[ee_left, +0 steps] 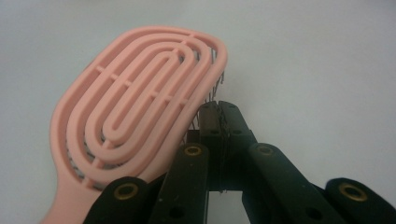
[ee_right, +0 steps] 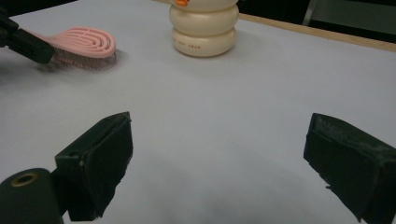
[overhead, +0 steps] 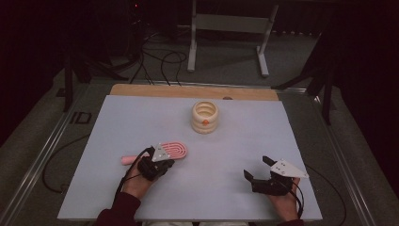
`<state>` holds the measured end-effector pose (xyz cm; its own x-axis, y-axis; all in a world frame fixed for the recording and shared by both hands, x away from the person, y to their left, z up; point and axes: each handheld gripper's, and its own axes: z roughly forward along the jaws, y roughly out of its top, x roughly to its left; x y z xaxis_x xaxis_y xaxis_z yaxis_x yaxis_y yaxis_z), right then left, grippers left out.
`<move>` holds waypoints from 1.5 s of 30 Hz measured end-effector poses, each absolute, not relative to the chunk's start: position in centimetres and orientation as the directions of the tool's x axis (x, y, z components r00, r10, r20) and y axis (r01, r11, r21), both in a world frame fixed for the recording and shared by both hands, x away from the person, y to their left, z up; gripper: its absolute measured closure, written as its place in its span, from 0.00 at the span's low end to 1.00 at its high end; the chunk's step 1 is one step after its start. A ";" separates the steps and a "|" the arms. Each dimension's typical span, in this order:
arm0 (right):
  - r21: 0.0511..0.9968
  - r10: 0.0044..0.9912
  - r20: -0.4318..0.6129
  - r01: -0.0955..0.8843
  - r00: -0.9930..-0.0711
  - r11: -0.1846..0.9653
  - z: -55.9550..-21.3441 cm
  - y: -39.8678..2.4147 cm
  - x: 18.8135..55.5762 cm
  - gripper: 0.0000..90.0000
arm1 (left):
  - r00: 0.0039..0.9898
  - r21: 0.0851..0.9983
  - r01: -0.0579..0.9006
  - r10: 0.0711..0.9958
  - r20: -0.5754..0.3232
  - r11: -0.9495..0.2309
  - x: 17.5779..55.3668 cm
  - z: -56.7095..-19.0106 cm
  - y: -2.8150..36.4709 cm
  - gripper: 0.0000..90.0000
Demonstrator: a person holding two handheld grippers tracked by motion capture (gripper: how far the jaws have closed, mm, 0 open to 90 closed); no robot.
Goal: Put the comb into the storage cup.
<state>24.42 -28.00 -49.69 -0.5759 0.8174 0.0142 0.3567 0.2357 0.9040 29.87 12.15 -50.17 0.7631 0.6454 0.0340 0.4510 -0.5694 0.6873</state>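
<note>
My left jaws are pinched fully together, and in the left gripper view their tips meet right at the bristle edge of the pink hairbrush (ee_left: pixel 140 112), with a few thin bristles caught between the pads; the ribbed pink back of the brush lies just beside my left gripper (ee_left: pixel 219 116), tilted up on its near side. From the high view the same left gripper (overhead: pixel 162 160) sits over the brush (overhead: pixel 174 149), whose oval head points toward the right and whose handle sticks out to the left of my left hand (overhead: pixel 136 181), on the pale table sheet (overhead: pixel 226 155). My right jaws stand wide apart with nothing between them; in the right gripper view only bare sheet shows between the two black pads (ee_right: pixel 112 154), and the right gripper (overhead: pixel 256 169) rests low near the front right of the table in my right hand (overhead: pixel 282 200), well apart from the brush. Farther back, near the middle of the far half of the table, stands a cream ringed container (overhead: pixel 205 117) with a small orange mark on its front, upright and open at the top, well clear of both grippers. In the right gripper view it (ee_right: pixel 204 28) stands to the right of the brush (ee_right: pixel 86 44).
</note>
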 end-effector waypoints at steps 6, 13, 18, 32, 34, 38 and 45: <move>0.903 0.820 0.011 0.358 -0.573 0.238 -49.7 -28.0 24.5 0.09 | 0.750 0.673 0.476 0.661 0.025 -0.566 31.0 -50.1 11.7 1.00; 0.903 0.819 0.013 0.358 -0.573 0.236 -49.7 -28.0 24.5 0.09 | 0.733 0.662 0.507 0.681 0.005 -0.552 32.3 -50.0 11.3 1.00; 0.902 0.819 0.013 0.360 -0.573 0.238 -49.7 -28.0 24.5 0.09 | 0.723 0.652 0.525 0.690 -0.004 -0.546 32.9 -49.9 11.2 1.00; 0.900 0.817 0.010 0.361 -0.576 0.243 -49.8 -28.0 24.5 0.09 | 0.699 0.646 0.557 0.714 -0.025 -0.522 34.3 -49.6 10.8 1.00; 0.900 0.817 0.012 0.362 -0.577 0.243 -49.8 -28.0 24.5 0.09 | 0.700 0.646 0.555 0.714 -0.022 -0.524 34.3 -49.6 10.8 1.00; 0.901 0.817 0.010 0.360 -0.577 0.243 -49.8 -28.0 24.5 0.09 | 0.704 0.667 0.544 0.709 -0.032 -0.510 33.9 -49.1 10.9 0.99; 0.903 0.820 0.012 0.359 -0.573 0.237 -49.7 -28.1 24.5 0.09 | 0.700 0.744 0.491 0.713 -0.028 -0.453 32.6 -47.1 12.0 0.89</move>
